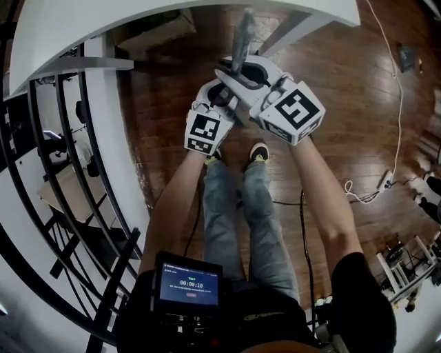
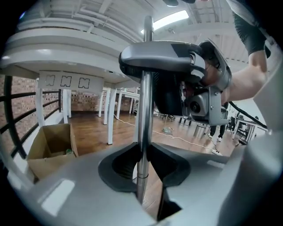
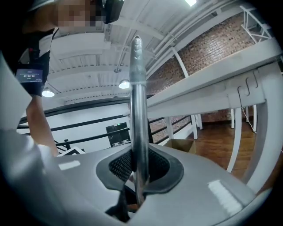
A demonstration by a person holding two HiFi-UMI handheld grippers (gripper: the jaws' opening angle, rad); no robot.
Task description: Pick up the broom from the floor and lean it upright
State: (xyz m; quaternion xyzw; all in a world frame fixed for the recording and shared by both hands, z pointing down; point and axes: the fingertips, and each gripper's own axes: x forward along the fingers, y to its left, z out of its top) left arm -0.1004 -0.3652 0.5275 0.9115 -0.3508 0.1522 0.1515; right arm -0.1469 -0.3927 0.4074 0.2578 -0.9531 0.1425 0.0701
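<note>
Metal broom pole (image 2: 145, 110) clamped by both: L hand-held gripper (image 2: 143, 167), R hand-held gripper (image 3: 138, 172) above.

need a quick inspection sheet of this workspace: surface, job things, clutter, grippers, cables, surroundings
surface: dark wood floor
job's things: broom handle about upright, held by both grippers; broom head not in view
clutter: open cardboard box on the floor
grippers: left gripper shut on the handle; right gripper shut on it higher up
cables: white cable running to a power strip on the floor
surroundings: white table, black railing, brick wall
</note>
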